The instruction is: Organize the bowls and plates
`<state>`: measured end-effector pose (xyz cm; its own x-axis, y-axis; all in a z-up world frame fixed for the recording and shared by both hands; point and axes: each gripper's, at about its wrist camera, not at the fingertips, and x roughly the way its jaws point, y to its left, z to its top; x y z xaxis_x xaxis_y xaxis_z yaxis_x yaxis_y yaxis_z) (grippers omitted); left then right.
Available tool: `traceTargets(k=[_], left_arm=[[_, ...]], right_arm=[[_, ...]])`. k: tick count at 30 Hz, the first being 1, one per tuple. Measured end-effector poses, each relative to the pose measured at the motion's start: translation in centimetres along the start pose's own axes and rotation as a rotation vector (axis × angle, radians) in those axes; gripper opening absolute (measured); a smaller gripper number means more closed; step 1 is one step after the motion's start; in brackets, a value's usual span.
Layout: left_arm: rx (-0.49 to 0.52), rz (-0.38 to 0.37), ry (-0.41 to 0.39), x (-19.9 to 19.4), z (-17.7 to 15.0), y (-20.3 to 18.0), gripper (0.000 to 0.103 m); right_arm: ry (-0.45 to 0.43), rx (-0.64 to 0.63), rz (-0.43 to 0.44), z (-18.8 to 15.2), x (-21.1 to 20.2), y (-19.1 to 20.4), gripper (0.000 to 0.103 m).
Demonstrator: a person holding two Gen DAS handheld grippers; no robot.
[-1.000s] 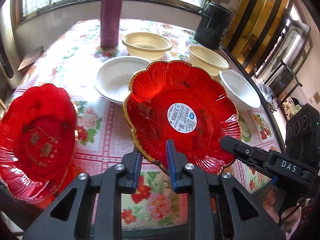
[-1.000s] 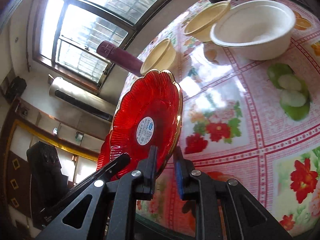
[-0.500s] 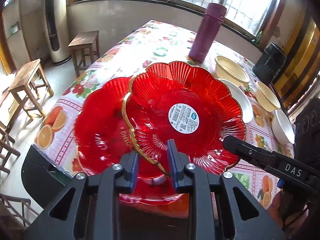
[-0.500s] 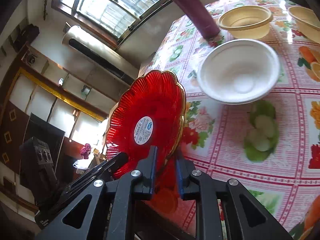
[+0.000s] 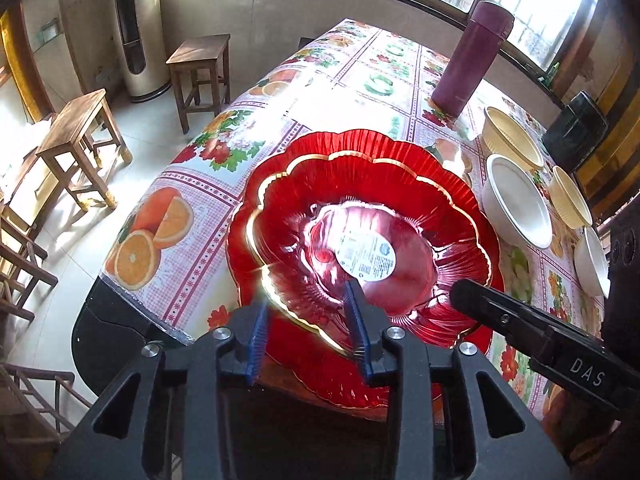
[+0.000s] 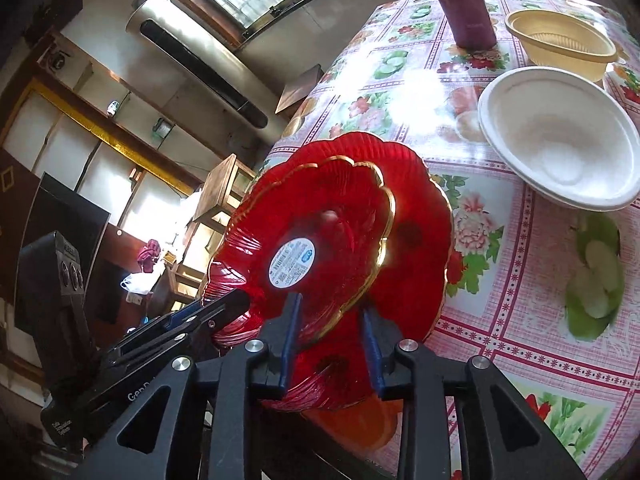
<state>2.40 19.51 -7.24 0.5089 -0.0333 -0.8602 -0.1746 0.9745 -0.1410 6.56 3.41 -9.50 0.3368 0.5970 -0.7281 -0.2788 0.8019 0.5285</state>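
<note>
Left wrist: our left gripper (image 5: 308,326) has fingers spread wide, gripping nothing. Top plate (image 5: 320,216) sits nested on the bottom plate (image 5: 452,176), centre frame, at the desk (image 5: 224,200) edge. White bowl (image 5: 516,204) at right.

Right wrist: our right gripper (image 6: 330,340) fingers also wide, straddling the top plate (image 6: 332,216) rim without clamping. White bowl (image 6: 560,136) upper right.

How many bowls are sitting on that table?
4. Along the table's right side in the left wrist view: a cream bowl farthest back, a white bowl, another cream bowl, and a white bowl nearest. More may be out of frame.
</note>
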Motion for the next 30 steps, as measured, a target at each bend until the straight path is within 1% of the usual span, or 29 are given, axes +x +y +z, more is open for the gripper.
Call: traceTargets(k=[1,3,4,5,7,8,9,12,13,14,18,21,23,25,30], left_arm=[[0.010,0.026,-0.018,-0.3,0.0,0.0,0.042],[0.033,0.094,-0.067,-1.2,0.1,-0.4,0.049],[0.040,0.130,-0.093,-1.6,0.2,-0.5,0.058],[0.047,0.162,-0.124,-2.1,0.2,-0.7,0.064],[0.062,0.208,-0.180,-3.0,0.1,-1.2,0.065],[0.070,0.218,-0.199,-3.3,0.2,-1.5,0.065],[0.079,0.211,-0.213,-3.6,0.1,-1.9,0.066],[0.118,0.159,-0.231,-4.0,-0.1,-3.9,0.069],[0.135,0.145,-0.233,-3.9,-0.1,-4.8,0.073],[0.154,0.133,-0.235,-4.0,-0.2,-5.7,0.074],[0.244,0.099,-0.223,-3.6,-0.8,-9.5,0.074],[0.306,0.076,-0.215,-3.5,-1.5,-12.1,0.074],[0.350,0.066,-0.204,-3.3,-2.0,-13.6,0.074],[0.382,0.072,-0.191,-3.0,-2.2,-14.8,0.074],[0.404,0.073,-0.165,-2.4,-2.0,-16.3,0.074]], right_arm=[[-0.005,-0.002,-0.005,0.1,-0.5,-0.3,0.034],[-0.027,0.001,0.015,0.0,-1.6,-0.7,0.035],[-0.048,0.003,0.018,0.0,-2.3,-0.9,0.036],[-0.073,0.005,0.022,0.1,-3.0,-1.2,0.037],[-0.130,0.009,0.037,0.1,-4.6,-1.9,0.039],[-0.157,0.015,0.040,0.1,-5.3,-2.4,0.041],[-0.182,0.023,0.038,0.1,-6.0,-3.0,0.045],[-0.260,0.042,0.008,0.0,-7.8,-5.0,0.048],[-0.281,0.054,-0.010,-0.1,-8.3,-5.8,0.049],[-0.297,0.070,-0.024,-0.2,-8.7,-6.7,0.049],[-0.334,0.148,-0.039,-0.5,-10.4,-10.4,0.050],[-0.385,0.175,-0.070,-0.6,-11.5,-12.5,0.052],[-0.416,0.193,-0.095,-0.8,-12.1,-13.8,0.054],[-0.431,0.220,-0.085,-1.0,-12.4,-15.0,0.055],[-0.471,0.251,-0.075,-1.0,-12.8,-17.1,0.056]])
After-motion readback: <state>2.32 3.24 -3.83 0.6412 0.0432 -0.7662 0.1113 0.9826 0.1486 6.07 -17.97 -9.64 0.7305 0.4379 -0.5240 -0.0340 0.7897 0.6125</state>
